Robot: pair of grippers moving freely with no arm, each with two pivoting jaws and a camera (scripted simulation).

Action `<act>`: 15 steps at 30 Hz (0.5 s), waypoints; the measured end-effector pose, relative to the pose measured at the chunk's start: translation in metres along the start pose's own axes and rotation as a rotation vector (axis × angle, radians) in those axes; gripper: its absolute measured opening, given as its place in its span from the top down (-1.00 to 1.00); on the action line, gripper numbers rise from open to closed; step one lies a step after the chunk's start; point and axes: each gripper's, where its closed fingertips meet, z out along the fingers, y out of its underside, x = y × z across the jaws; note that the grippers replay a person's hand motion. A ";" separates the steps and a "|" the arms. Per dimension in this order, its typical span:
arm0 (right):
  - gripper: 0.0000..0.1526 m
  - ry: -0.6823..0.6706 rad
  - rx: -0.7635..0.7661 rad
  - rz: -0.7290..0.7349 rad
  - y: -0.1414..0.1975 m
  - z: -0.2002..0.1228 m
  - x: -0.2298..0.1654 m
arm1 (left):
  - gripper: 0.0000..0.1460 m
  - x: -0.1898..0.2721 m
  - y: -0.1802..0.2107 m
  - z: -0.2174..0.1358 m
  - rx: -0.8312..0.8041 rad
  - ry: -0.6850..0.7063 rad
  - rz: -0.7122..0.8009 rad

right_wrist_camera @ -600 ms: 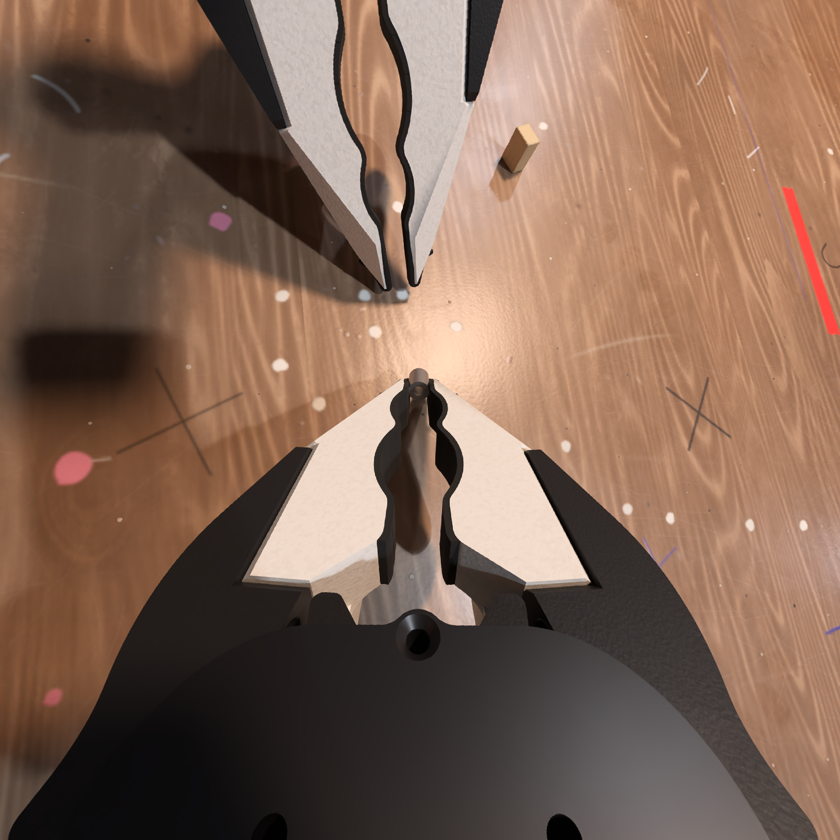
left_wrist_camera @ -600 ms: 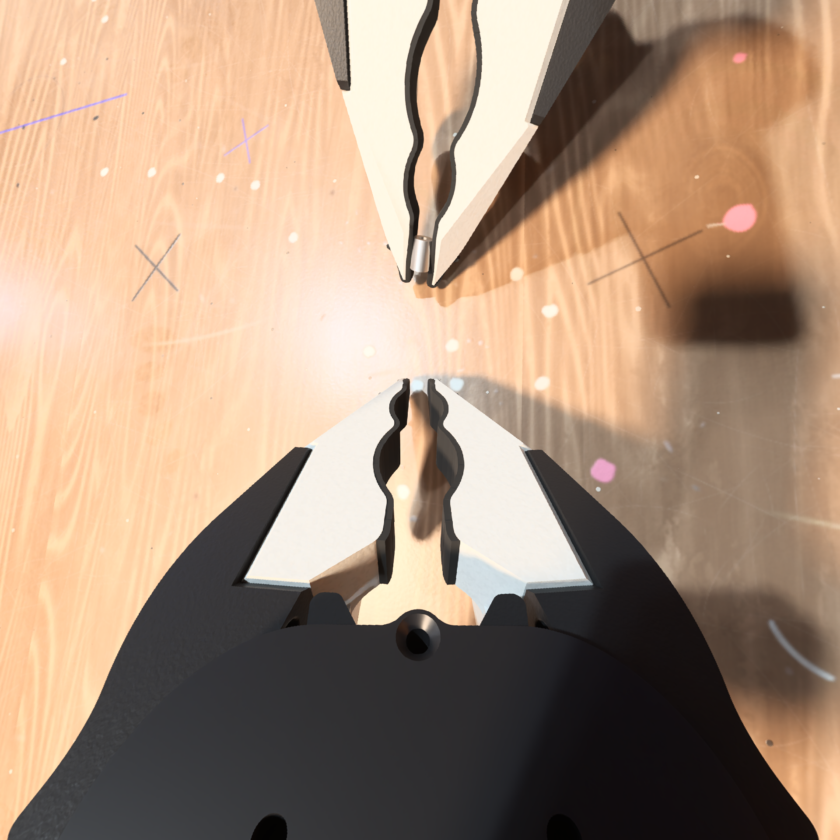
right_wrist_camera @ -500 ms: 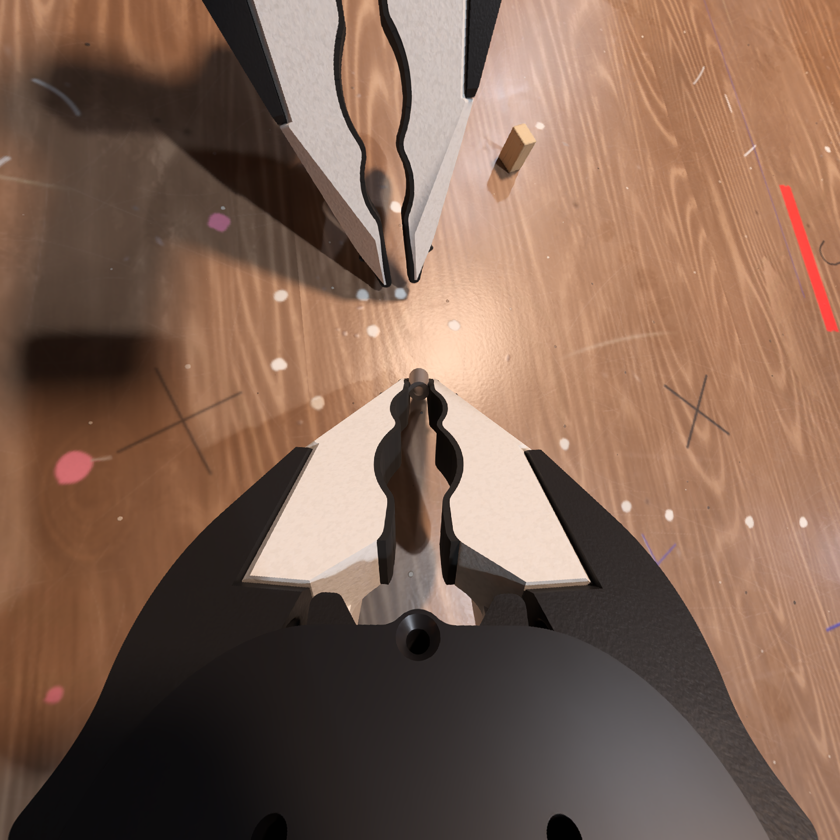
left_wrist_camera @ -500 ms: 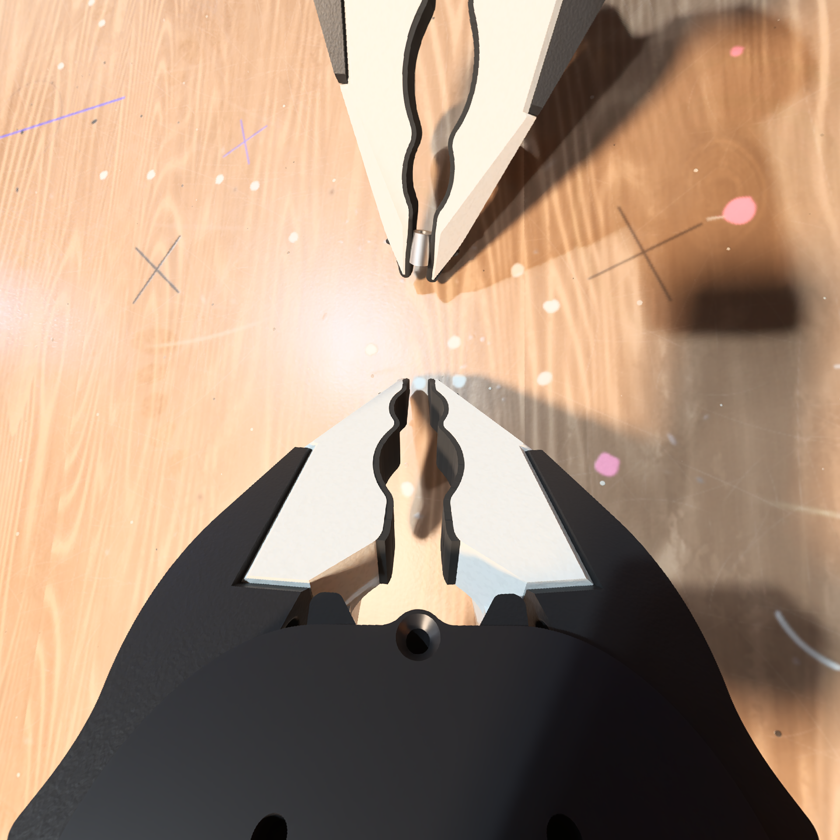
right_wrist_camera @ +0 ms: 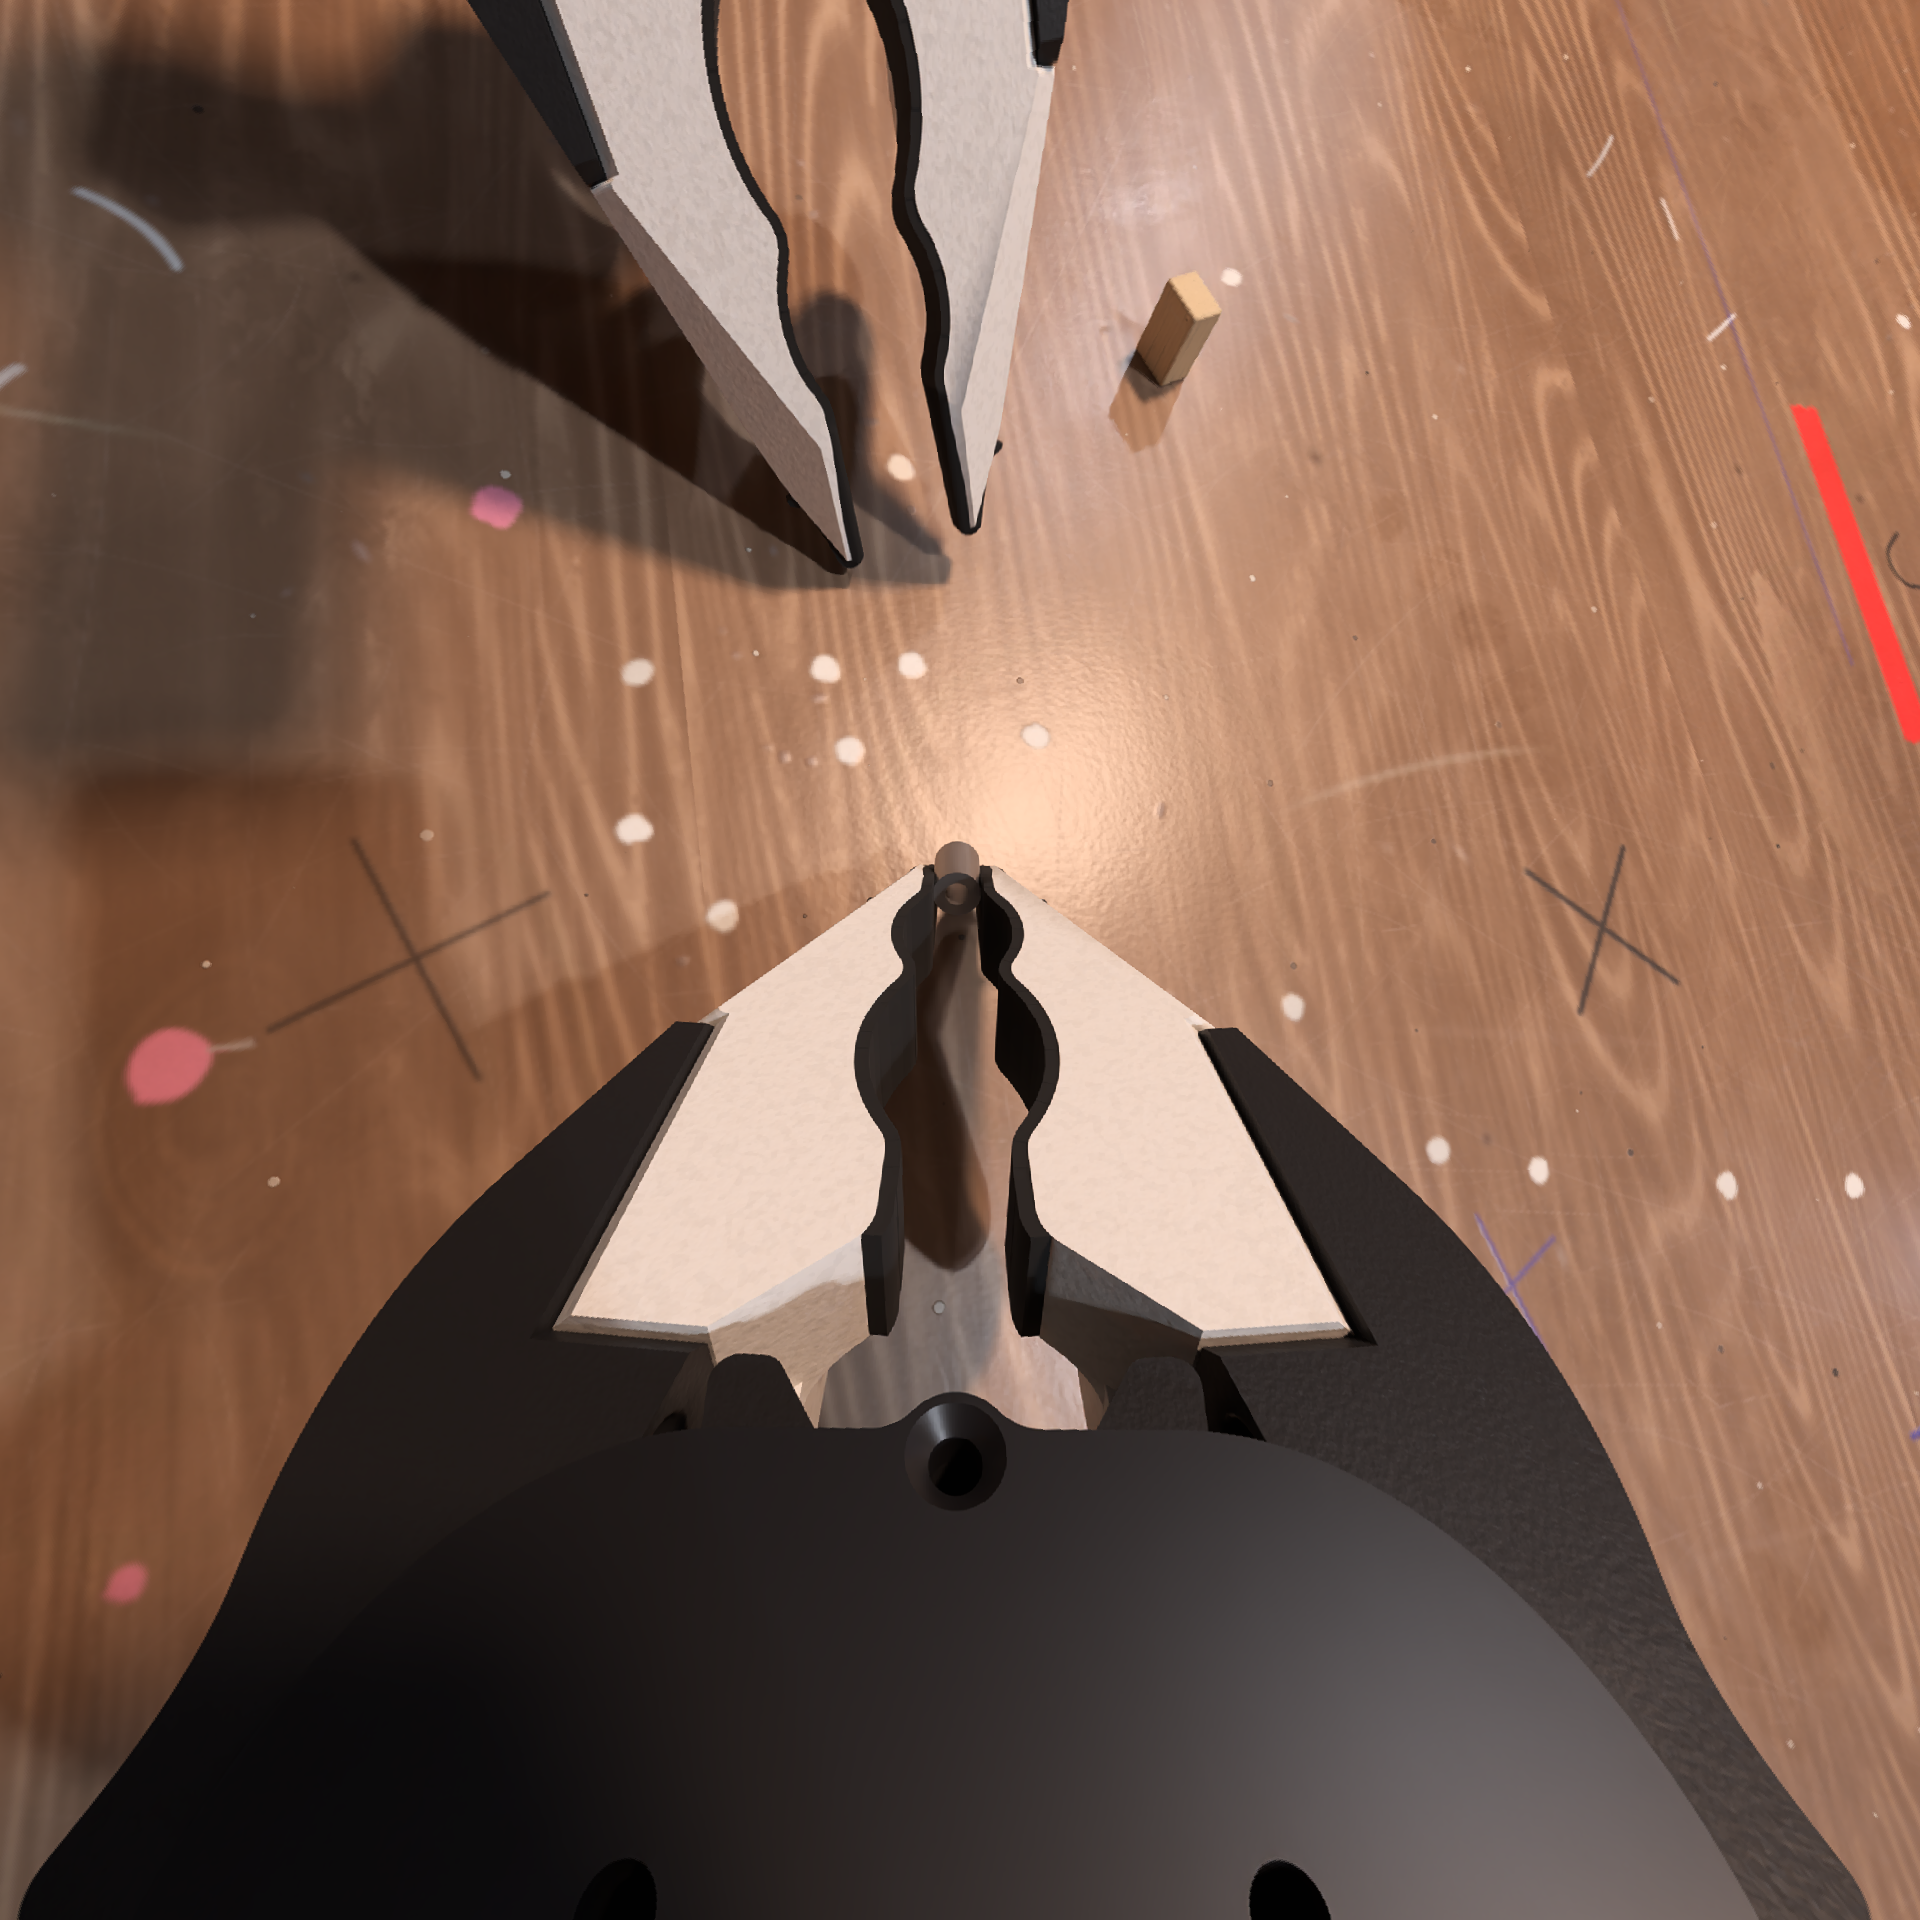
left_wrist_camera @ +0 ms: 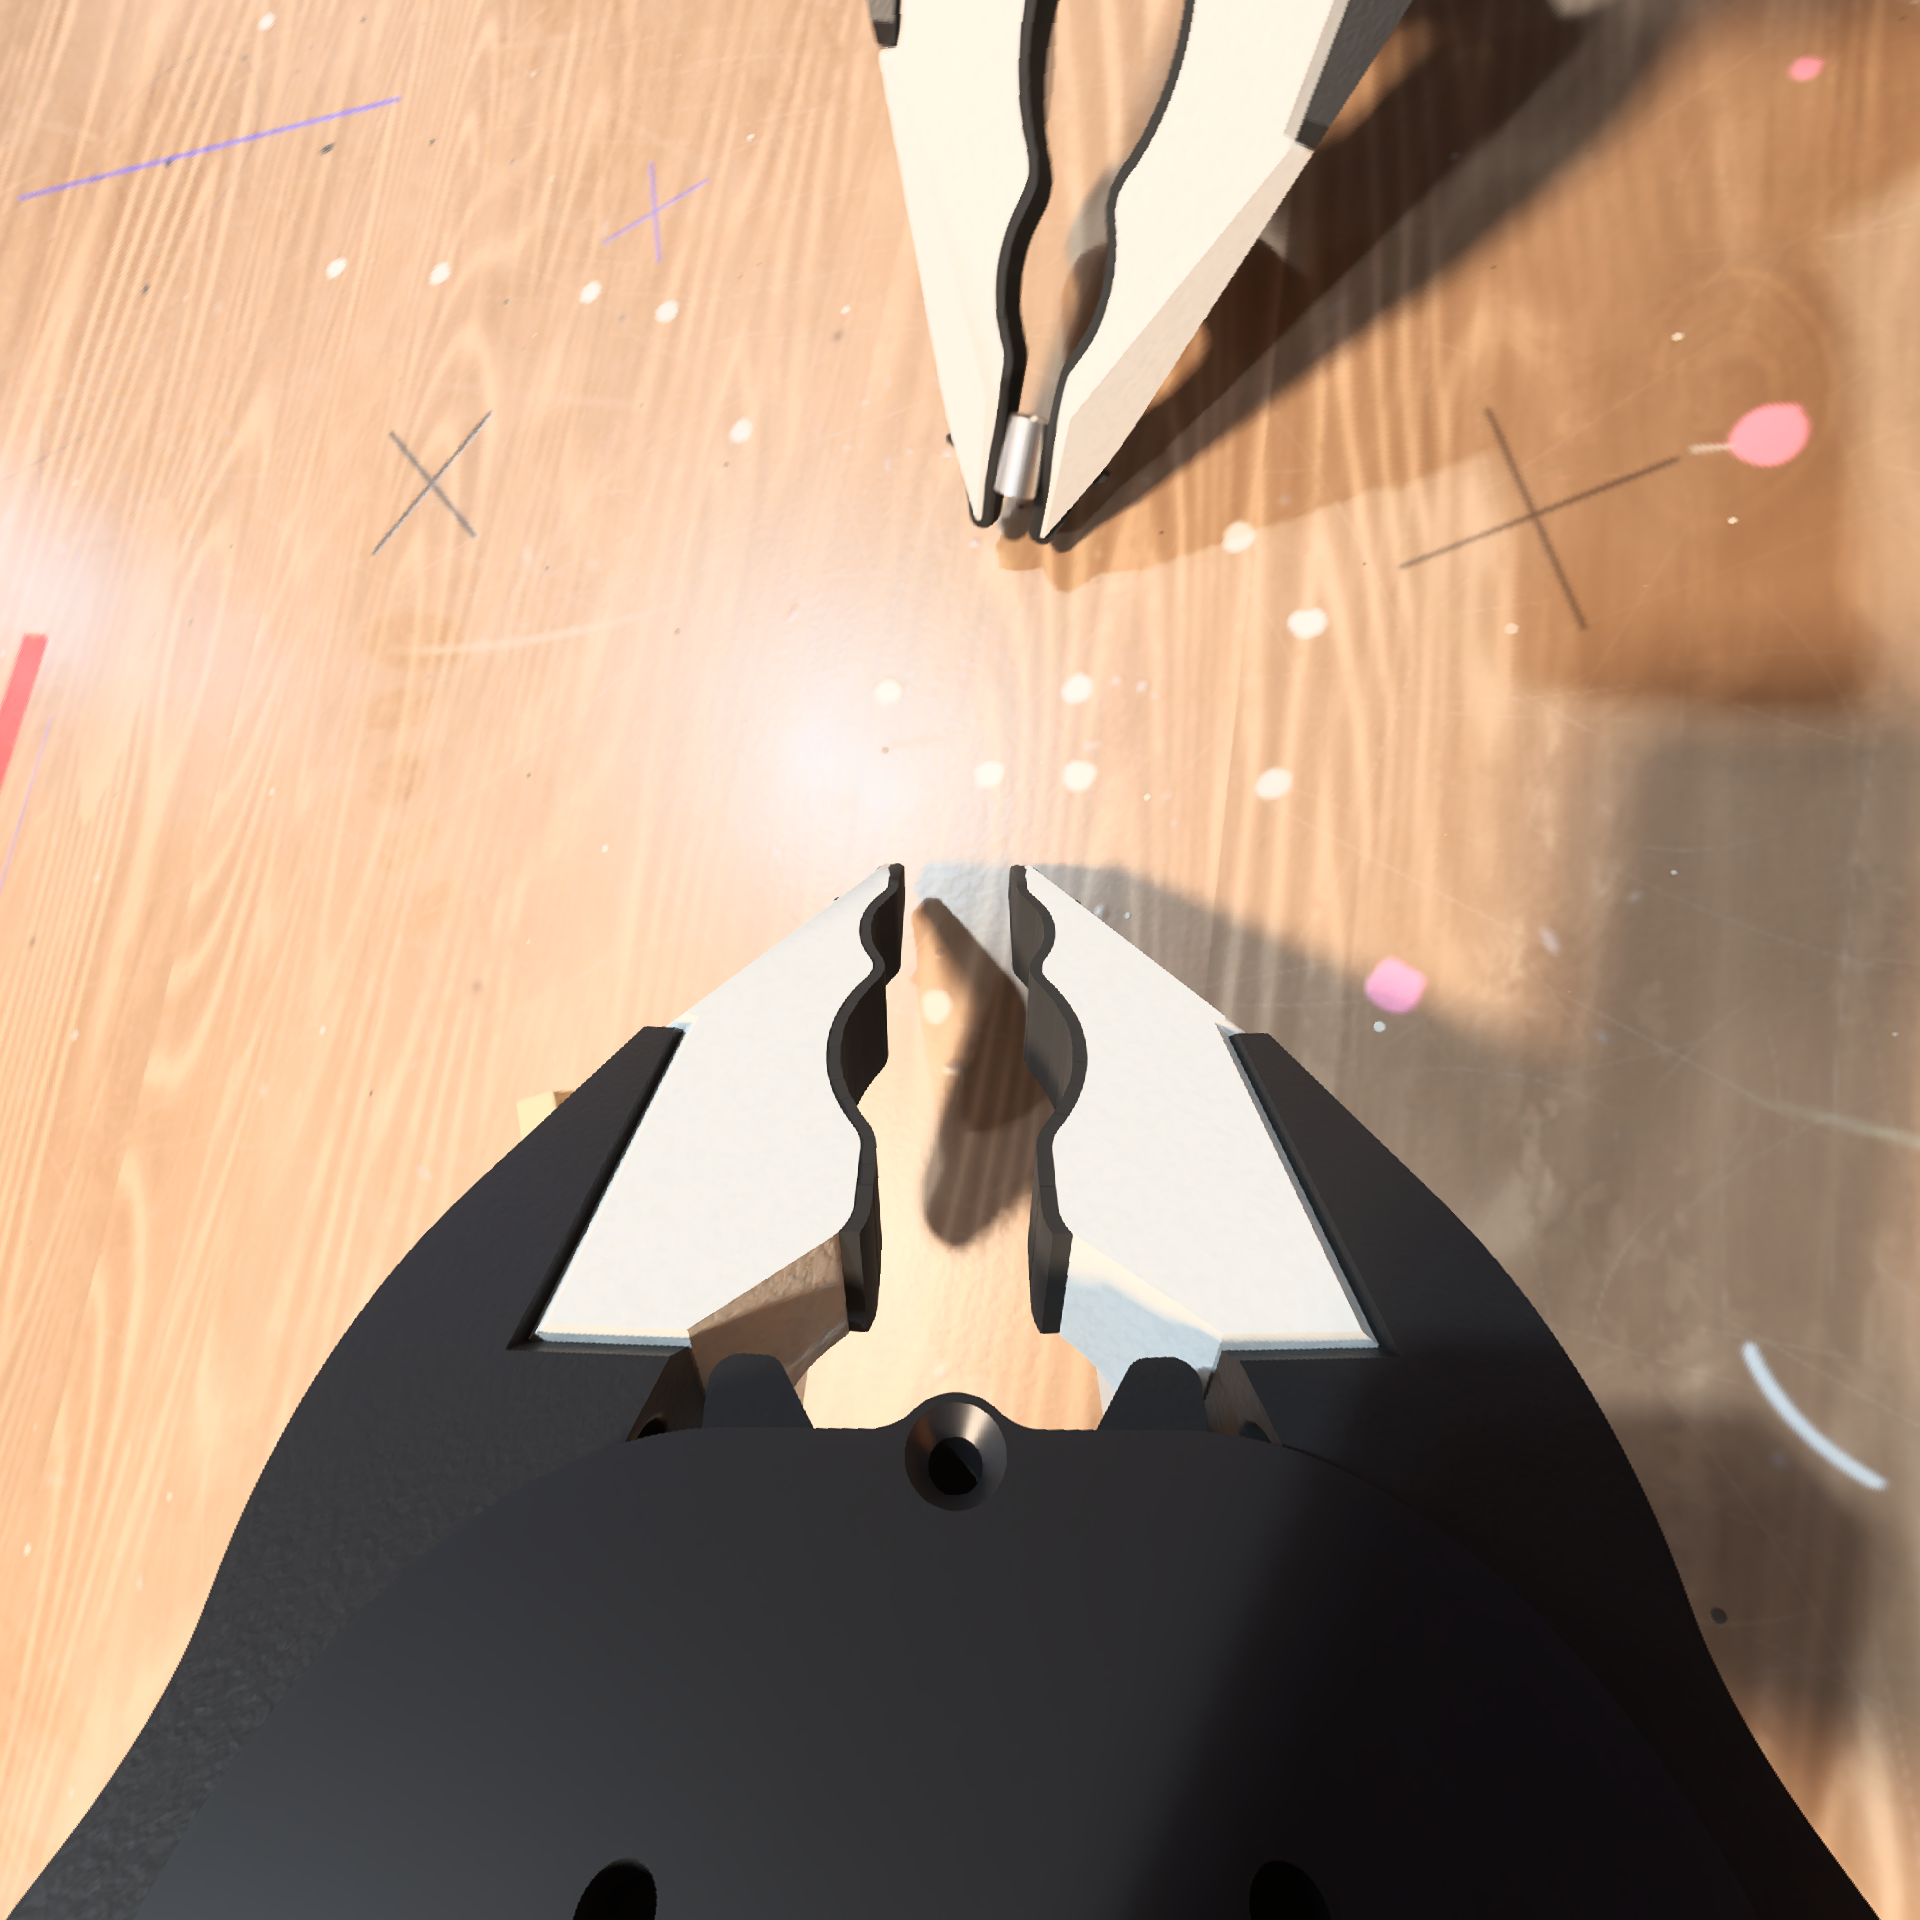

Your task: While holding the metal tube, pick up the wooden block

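My right gripper (right_wrist_camera: pixel 956 878) is shut on the small metal tube (right_wrist_camera: pixel 956 890), whose end pokes out between its tips. In the left wrist view the right gripper (left_wrist_camera: pixel 1013 520) comes down from the top with the tube (left_wrist_camera: pixel 1016 457) held just above the table. My left gripper (left_wrist_camera: pixel 957 875) is open and empty. It faces the right gripper with a gap of bare table between them. The wooden block (right_wrist_camera: pixel 1176 327) lies on the table just right of the left gripper (right_wrist_camera: pixel 906 540). In the left wrist view only a corner of the block (left_wrist_camera: pixel 540 1112) shows beside the gripper body.
The wooden table (right_wrist_camera: pixel 1455 831) carries pencilled crosses, white specks and pink paint spots. A red strip (right_wrist_camera: pixel 1860 582) lies at the far right; it also shows at the left edge of the left wrist view (left_wrist_camera: pixel 21 696). Gripper shadows fall on the left (right_wrist_camera: pixel 260 416).
My left gripper's jaws have spread from nearly shut to open, and it has drawn back from the right gripper. The right gripper stays put, shut on the tube.
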 end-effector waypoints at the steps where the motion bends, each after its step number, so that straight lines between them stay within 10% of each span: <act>1: 0.91 0.001 0.002 0.001 0.000 0.000 0.000 | 0.72 -0.001 0.001 -0.001 -0.004 -0.011 -0.009; 15: 0.91 -0.001 0.008 0.006 0.000 -0.001 0.001 | 0.83 0.004 -0.009 0.009 0.019 0.003 -0.035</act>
